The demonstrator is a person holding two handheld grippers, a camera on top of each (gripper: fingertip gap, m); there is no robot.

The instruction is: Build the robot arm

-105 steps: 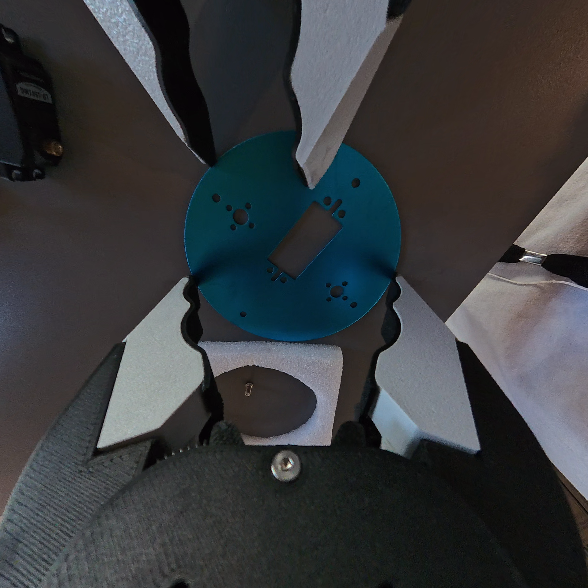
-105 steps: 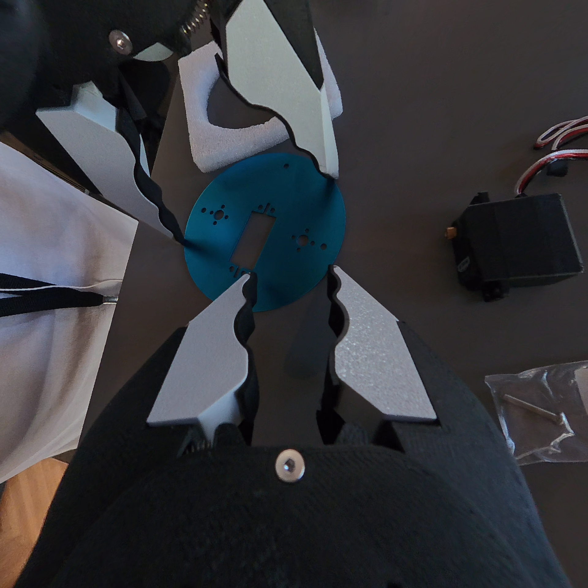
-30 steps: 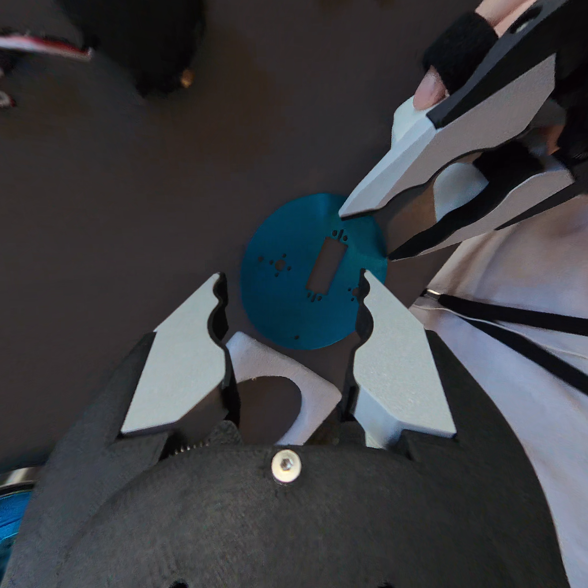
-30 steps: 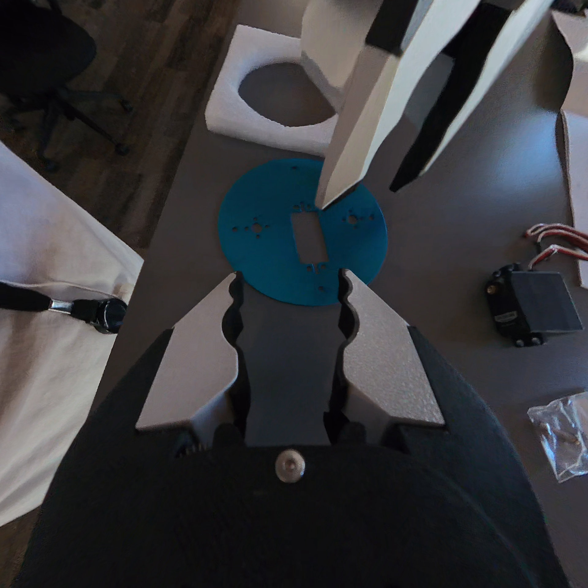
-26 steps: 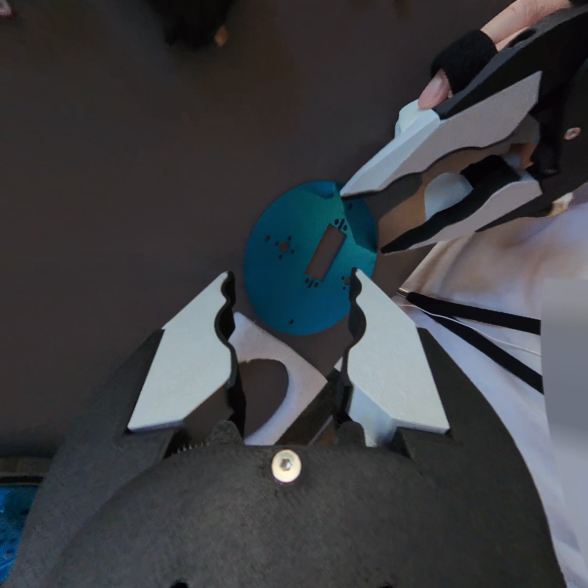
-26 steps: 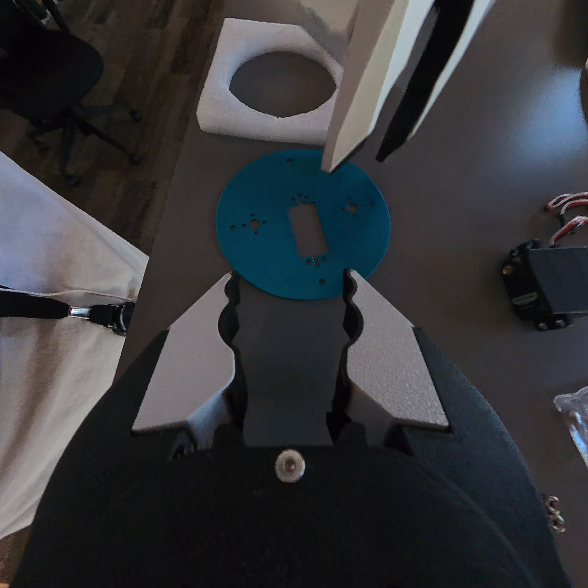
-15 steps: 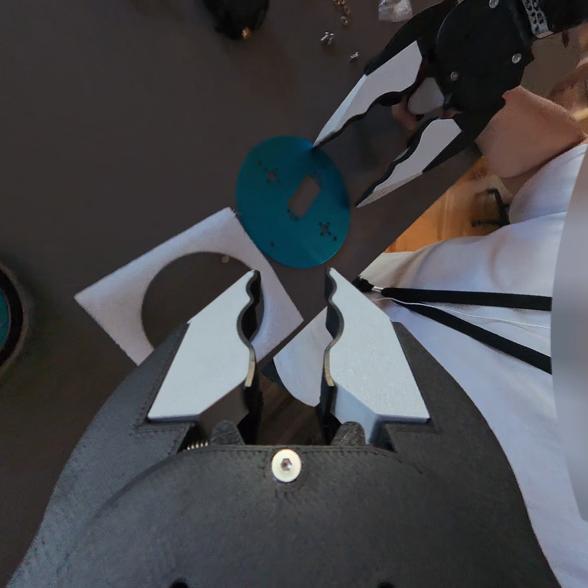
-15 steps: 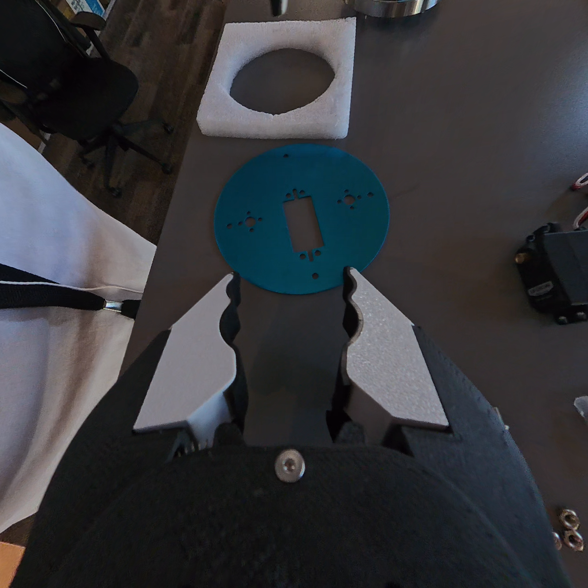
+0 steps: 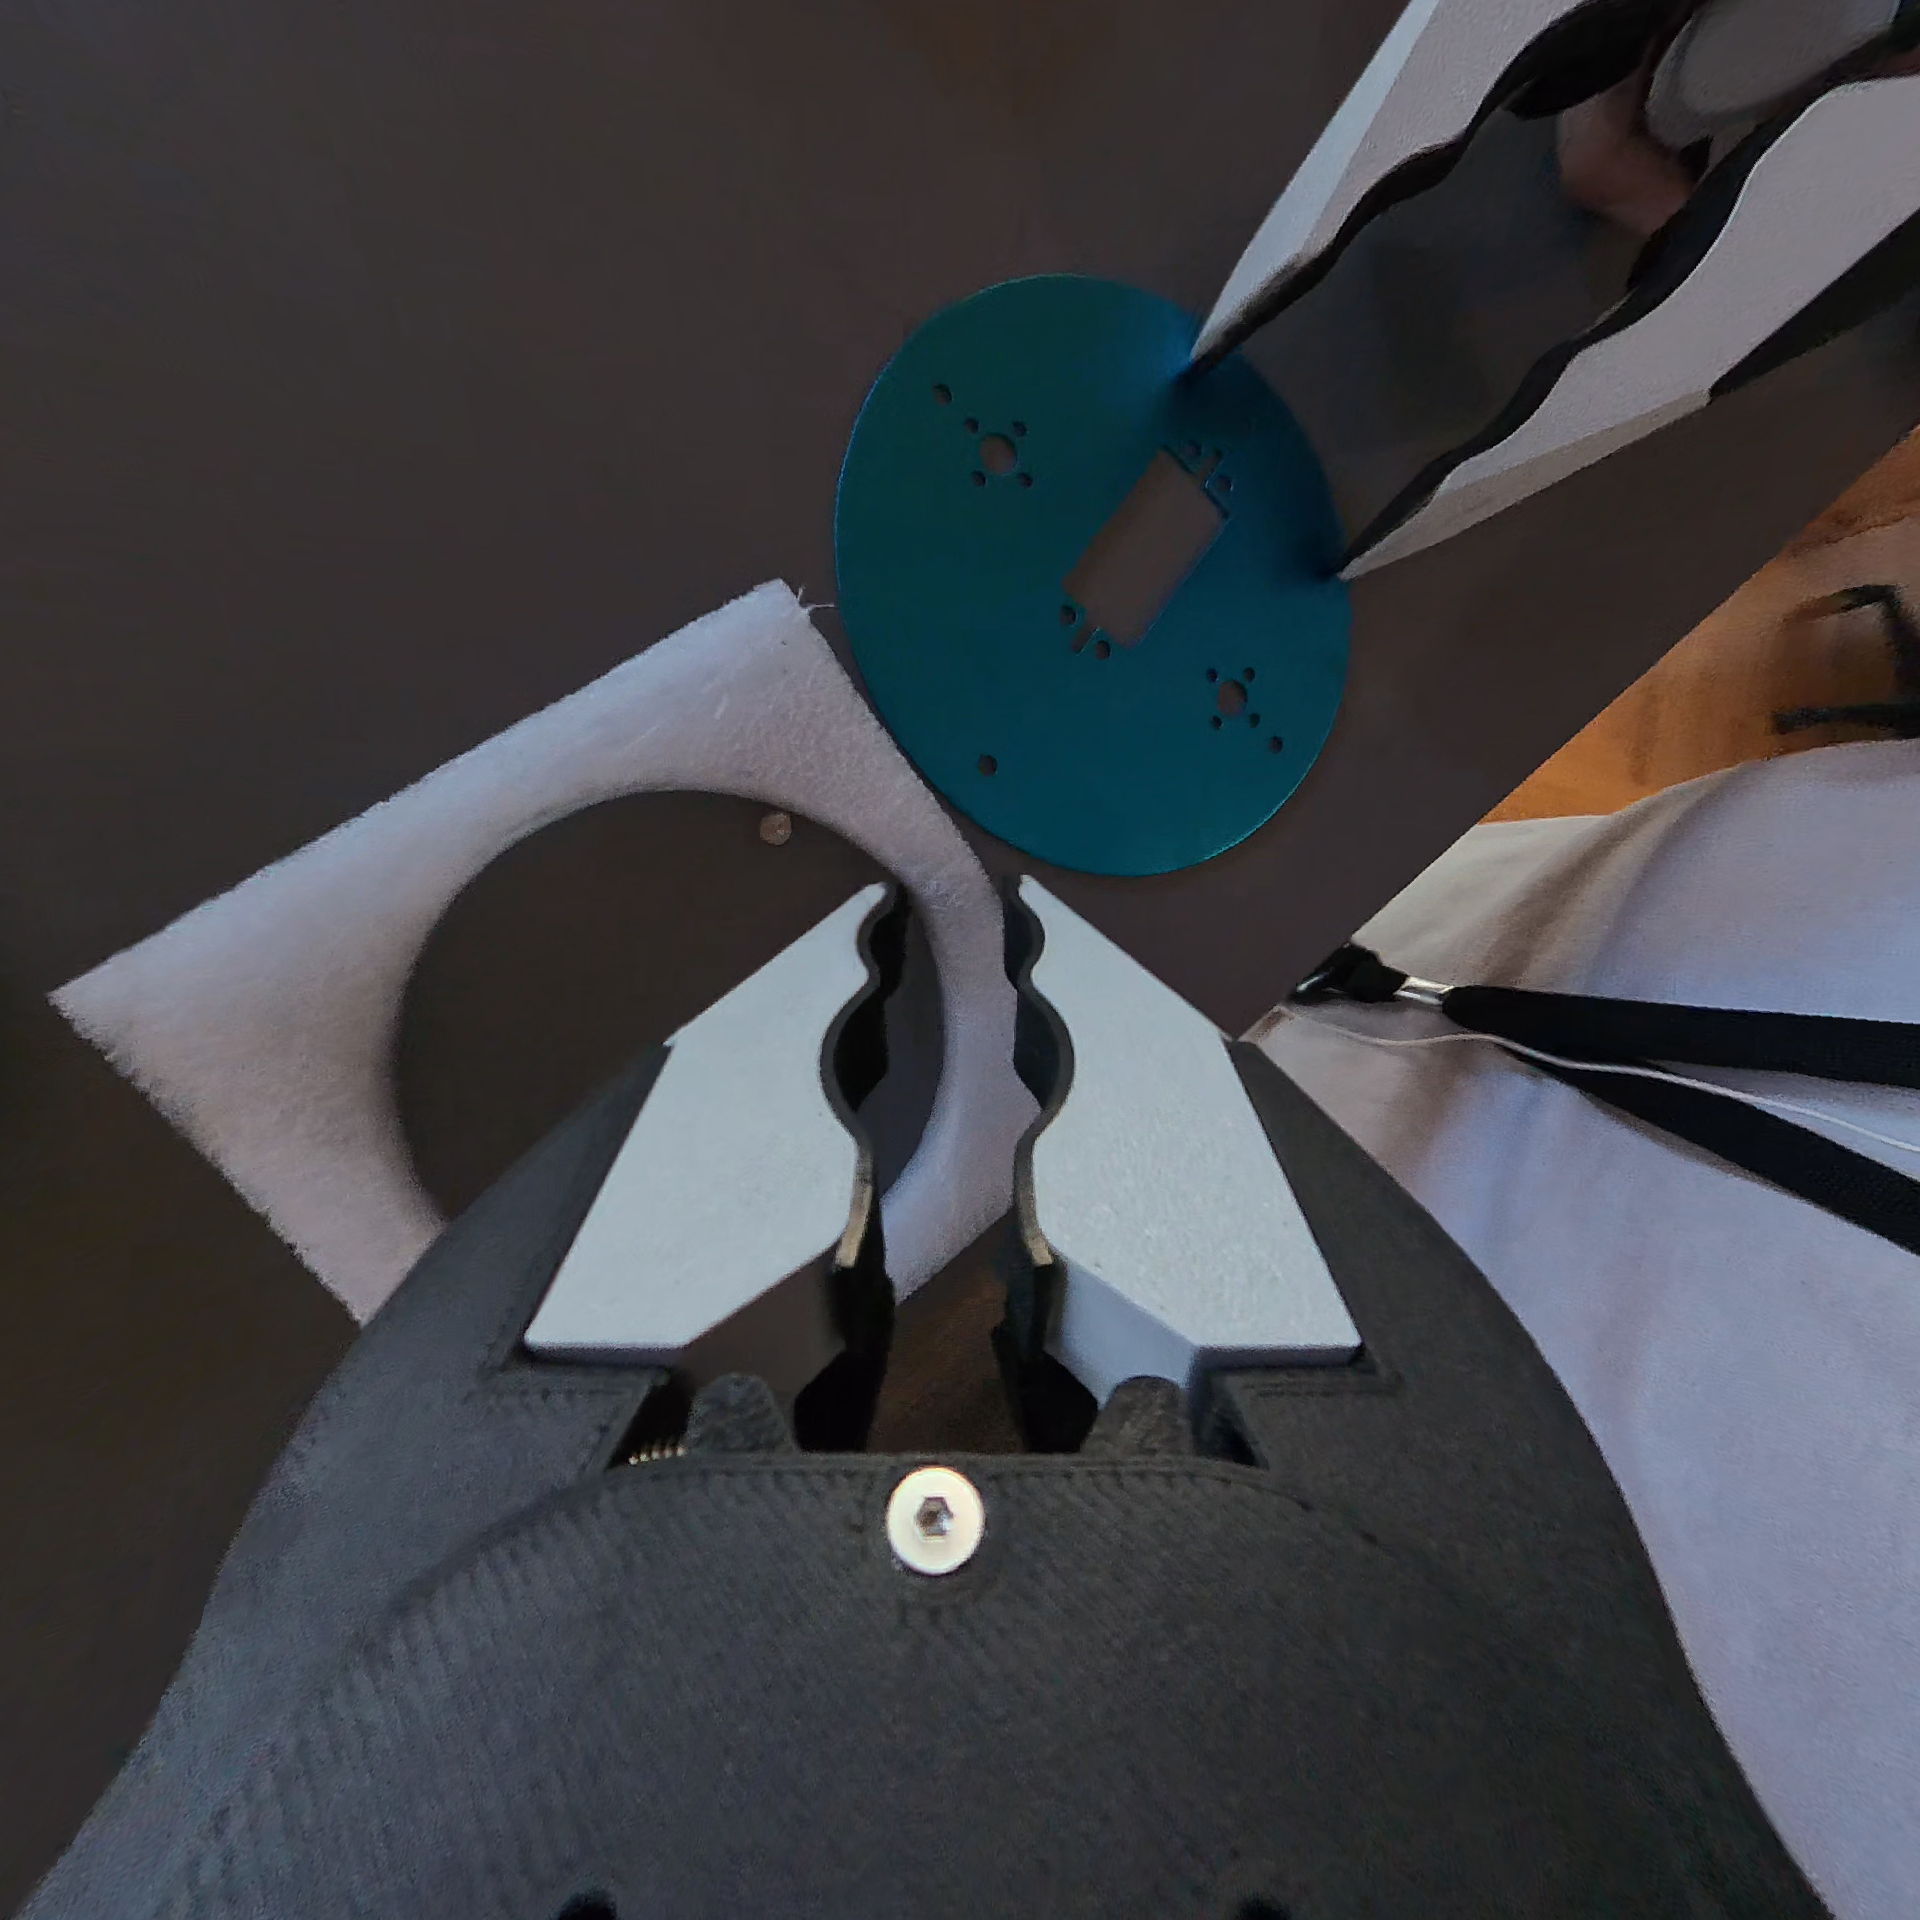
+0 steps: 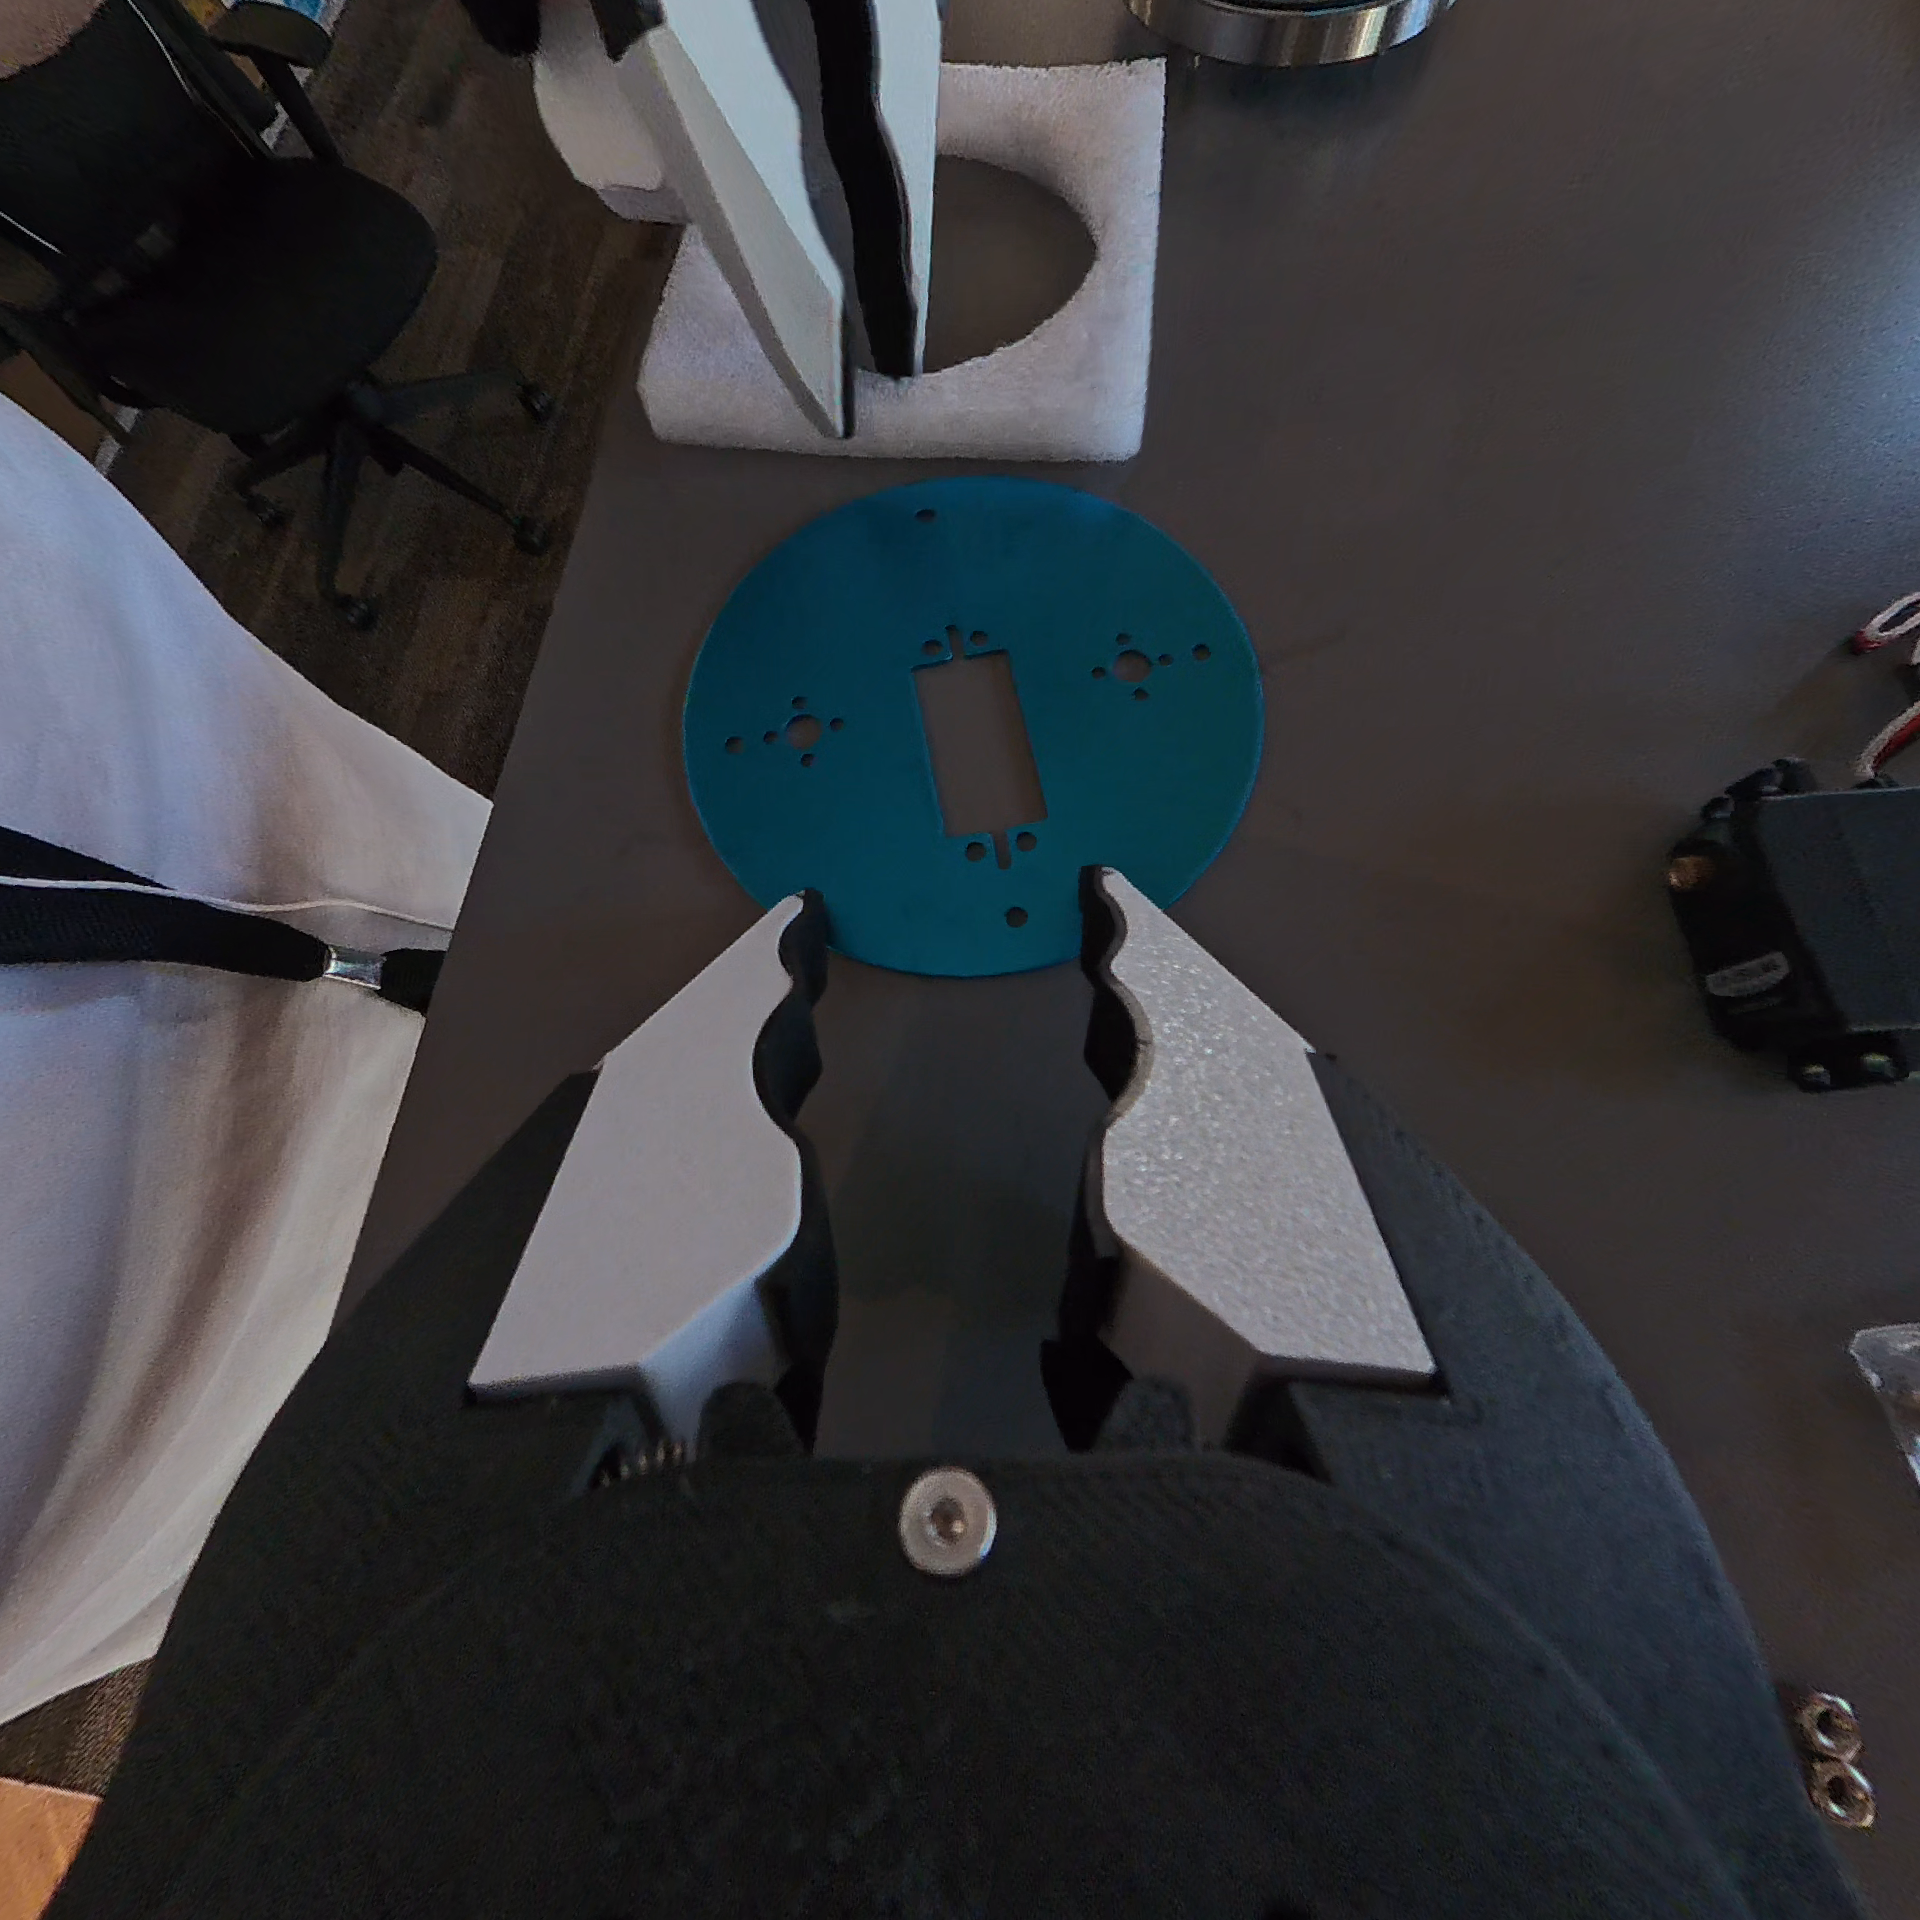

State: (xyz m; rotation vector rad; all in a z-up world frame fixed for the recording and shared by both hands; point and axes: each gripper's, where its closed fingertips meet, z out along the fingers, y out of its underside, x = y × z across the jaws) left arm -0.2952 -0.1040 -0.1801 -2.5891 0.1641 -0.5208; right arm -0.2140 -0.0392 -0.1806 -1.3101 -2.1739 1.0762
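Observation:
A blue round metal disc (image 10: pixel 1143 790) with a rectangular cut-out and small holes lies flat on the dark table; it also shows in the left wrist view (image 9: pixel 966 582). My right gripper (image 10: pixel 948 888) is open, its fingertips over the disc's near edge. From the left wrist view it (image 9: pixel 1270 468) comes in from the upper right. A white square foam frame (image 10: pixel 1039 405) with a round hole lies beside the disc. My left gripper (image 9: pixel 951 894) is closed on the foam frame's (image 9: pixel 260 997) rim, one finger in the hole, one outside.
A black servo (image 10: pixel 1829 935) with wires lies to the right, with two nuts (image 10: pixel 1834 1756) and a plastic bag (image 10: pixel 1891 1392) near it. A metal ring (image 10: pixel 1288 21) sits behind the foam. A person's white shirt (image 10: pixel 156 935) and the table edge are at the left. Tip to tip, the grippers are about 11 cm apart. The black servo (image 10: pixel 1829 935) sits 11 cm or so from the ends of my right fingers.
My left gripper pulled back from the disc, came down on the foam frame and narrowed onto its rim. My right gripper swung round to the disc's near edge and stayed open.

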